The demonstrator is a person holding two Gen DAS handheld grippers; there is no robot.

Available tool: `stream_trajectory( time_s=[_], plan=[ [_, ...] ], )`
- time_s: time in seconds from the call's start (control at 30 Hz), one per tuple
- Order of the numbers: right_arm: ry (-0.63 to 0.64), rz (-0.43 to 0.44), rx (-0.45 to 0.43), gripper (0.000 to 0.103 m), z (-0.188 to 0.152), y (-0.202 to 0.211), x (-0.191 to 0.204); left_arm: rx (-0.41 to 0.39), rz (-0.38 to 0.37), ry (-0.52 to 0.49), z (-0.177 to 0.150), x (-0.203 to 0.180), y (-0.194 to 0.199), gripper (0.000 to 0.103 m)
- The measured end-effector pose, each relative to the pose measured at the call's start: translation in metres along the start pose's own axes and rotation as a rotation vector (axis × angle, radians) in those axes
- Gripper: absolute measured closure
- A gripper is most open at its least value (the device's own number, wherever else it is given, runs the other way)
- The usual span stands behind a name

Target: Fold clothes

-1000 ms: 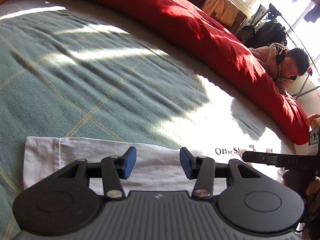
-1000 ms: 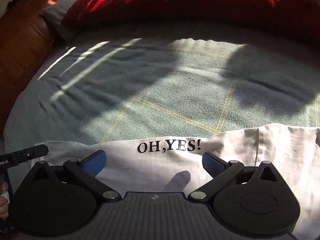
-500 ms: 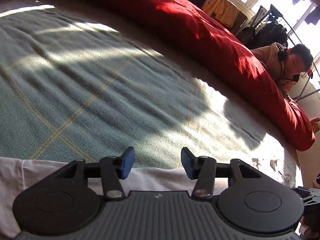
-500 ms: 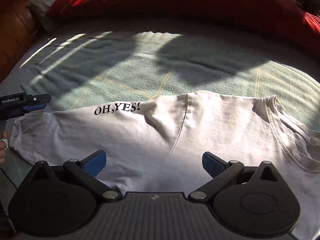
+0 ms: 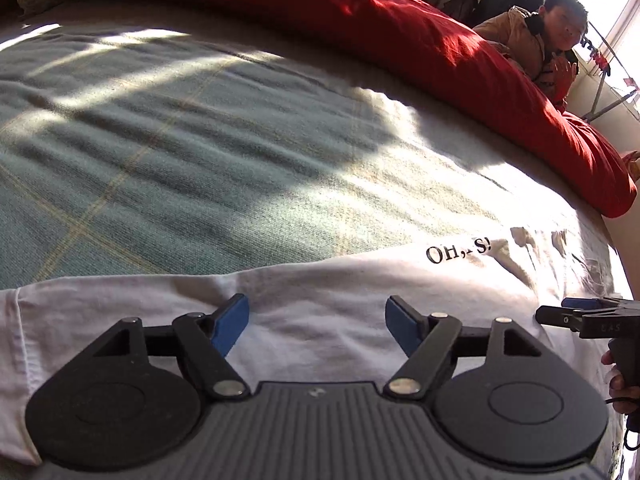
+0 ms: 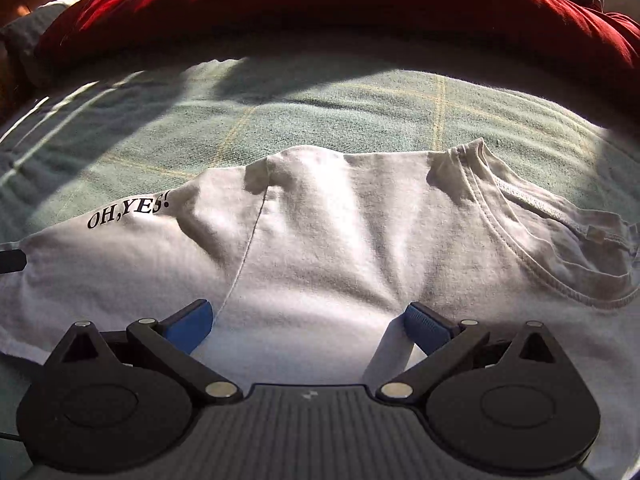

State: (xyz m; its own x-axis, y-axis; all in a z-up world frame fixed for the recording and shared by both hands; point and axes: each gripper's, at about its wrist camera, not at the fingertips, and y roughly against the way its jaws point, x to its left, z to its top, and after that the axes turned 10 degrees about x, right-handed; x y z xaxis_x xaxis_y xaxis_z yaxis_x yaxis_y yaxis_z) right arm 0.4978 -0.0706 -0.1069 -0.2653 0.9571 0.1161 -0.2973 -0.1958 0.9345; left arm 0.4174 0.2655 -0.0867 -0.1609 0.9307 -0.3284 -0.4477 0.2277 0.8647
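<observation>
Sunlight falls in bright patches across a bed covered by a green blanket [image 5: 192, 168] with thin yellow check lines, and a red duvet [image 5: 400, 36] is bunched along its far edge. Beyond the duvet a person [image 5: 548, 44] in a tan jacket leans against the bed.

Both claws are released. The left gripper [image 5: 317, 326] has just been spreading its jaws; they now stand wide, blue pads apart, with only flat white cloth showing in the gap and nothing pinched. The right gripper [image 6: 308, 326] also has its jaws spread wide over the garment, gripping nothing. From the left wrist view the right gripper's tip and part of the hand [image 5: 620, 376] holding it show at the right edge, just above the cloth.

A white T-shirt [image 6: 340, 240] lies on the near part of the blanket, folded lengthwise into a long band. Black lettering [image 6: 128, 214] reading "OH,YES!" sits at its far edge, toward the left in the right wrist view. The ribbed neckline [image 6: 520, 240] curves open at the right end, a seam runs diagonally through the middle, and soft wrinkles fan across the fabric.
</observation>
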Motion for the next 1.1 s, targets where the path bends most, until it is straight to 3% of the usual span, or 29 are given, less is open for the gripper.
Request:
stream_trajectory(
  time_s=[0.17, 0.3, 0.5, 0.67, 0.77, 0.93, 1.1],
  plan=[
    [0.023, -0.049, -0.016, 0.000, 0.023, 0.003, -0.003, -0.003, 0.009, -0.011, 0.004, -0.010, 0.005, 0.029],
    [-0.005, -0.047, -0.089, 0.000, 0.035, 0.032, -0.027, -0.004, 0.005, -0.061, 0.007, -0.028, 0.007, 0.029],
    [-0.147, -0.166, -0.090, 0.000, 0.002, 0.070, -0.095, -0.010, 0.004, -0.154, 0.005, -0.063, 0.006, 0.029],
    [-0.273, -0.211, -0.035, 0.000, -0.030, 0.063, -0.142, 0.003, 0.006, -0.205, 0.000, -0.089, 0.000, 0.029],
    [-0.320, -0.180, -0.053, 0.000, -0.032, 0.048, -0.159, 0.011, 0.005, -0.215, -0.004, -0.104, -0.002, 0.029],
    [-0.312, -0.142, -0.122, 0.000, 0.002, 0.043, -0.176, 0.006, 0.011, -0.235, -0.010, -0.131, 0.002, 0.029],
    [-0.256, -0.071, -0.153, 0.000, 0.004, 0.075, -0.181, -0.008, -0.031, -0.245, -0.015, -0.164, 0.006, 0.029]
  ],
)
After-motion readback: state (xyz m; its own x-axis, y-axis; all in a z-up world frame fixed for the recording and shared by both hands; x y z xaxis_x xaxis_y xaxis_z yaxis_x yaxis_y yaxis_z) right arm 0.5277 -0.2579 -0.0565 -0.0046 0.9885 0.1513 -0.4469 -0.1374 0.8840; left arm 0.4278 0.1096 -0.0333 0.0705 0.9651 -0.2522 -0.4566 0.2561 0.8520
